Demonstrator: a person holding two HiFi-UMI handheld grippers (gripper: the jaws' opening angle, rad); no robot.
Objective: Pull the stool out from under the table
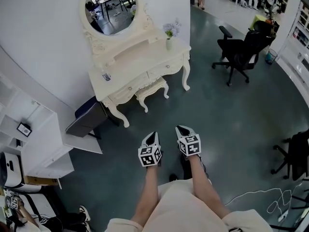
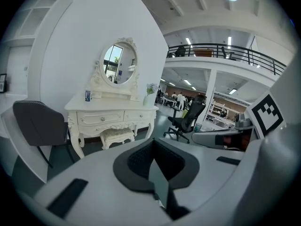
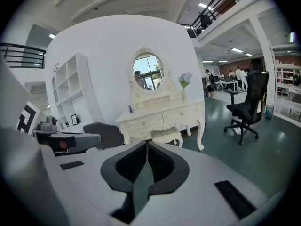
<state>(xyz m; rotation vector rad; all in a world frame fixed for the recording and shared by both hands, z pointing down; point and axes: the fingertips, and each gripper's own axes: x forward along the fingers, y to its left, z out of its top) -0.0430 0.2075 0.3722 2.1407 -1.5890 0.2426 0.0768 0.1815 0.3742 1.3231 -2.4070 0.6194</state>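
Under the table point(image 1: 157, 52), the stool point(image 1: 152, 88)

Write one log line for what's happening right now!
stage: before grasp | stool: tucked under dressing table, untouched | left gripper: shut, empty | right gripper: shut, empty | both: short of stool

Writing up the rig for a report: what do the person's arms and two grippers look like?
Left gripper and right gripper: pale grey shells, black ribbed tongs, each topped by a white cube with black square markers. Forearms bare, no sleeves visible.
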